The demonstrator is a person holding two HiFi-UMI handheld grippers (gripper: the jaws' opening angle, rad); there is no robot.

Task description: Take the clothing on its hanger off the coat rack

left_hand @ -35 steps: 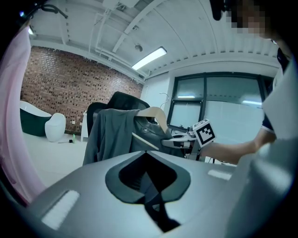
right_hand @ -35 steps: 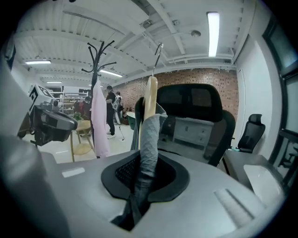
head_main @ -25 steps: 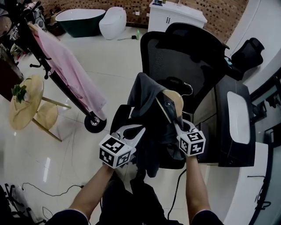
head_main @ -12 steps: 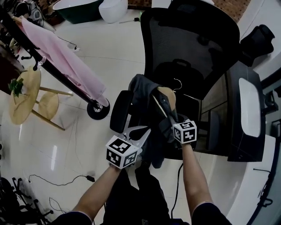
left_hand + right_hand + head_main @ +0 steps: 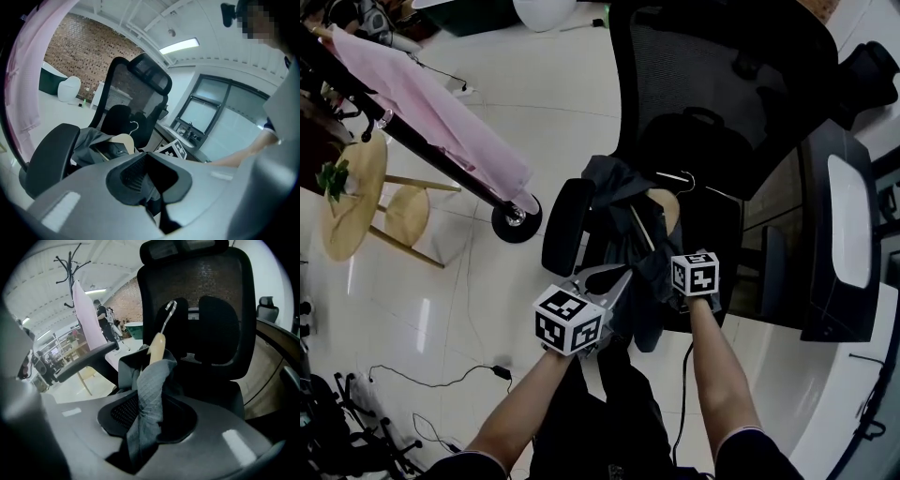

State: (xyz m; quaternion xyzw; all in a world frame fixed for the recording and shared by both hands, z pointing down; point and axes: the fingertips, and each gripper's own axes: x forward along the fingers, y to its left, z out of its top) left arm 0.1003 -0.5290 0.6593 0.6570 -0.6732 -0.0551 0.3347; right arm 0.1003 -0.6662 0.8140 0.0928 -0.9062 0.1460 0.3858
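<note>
A dark grey garment [image 5: 623, 187] on a wooden hanger [image 5: 664, 208] lies over the seat of a black office chair [image 5: 712, 94], the metal hook [image 5: 680, 178] toward the backrest. My right gripper [image 5: 661, 262] is at the garment's near shoulder. Its jaws have just been opening, and a fold of grey cloth [image 5: 150, 394] still hangs loosely between them, below the hanger's neck [image 5: 157, 347]. My left gripper [image 5: 614, 281] sits lower left by the hem, with dark cloth pinched low in its jaws [image 5: 150, 180]. The hanger [image 5: 123, 139] shows beyond them.
The black coat rack [image 5: 403, 141] slants across the upper left with a pink garment [image 5: 441, 112] on it, its base [image 5: 516, 220] near the chair's armrest [image 5: 565, 225]. A round wooden table [image 5: 352, 202] stands at left. A dark desk [image 5: 848, 234] is at right. Cables lie on the floor.
Both grippers have sunk with the garment and hanger, which now rest on the chair seat. The right gripper's hold on the cloth has loosened.
</note>
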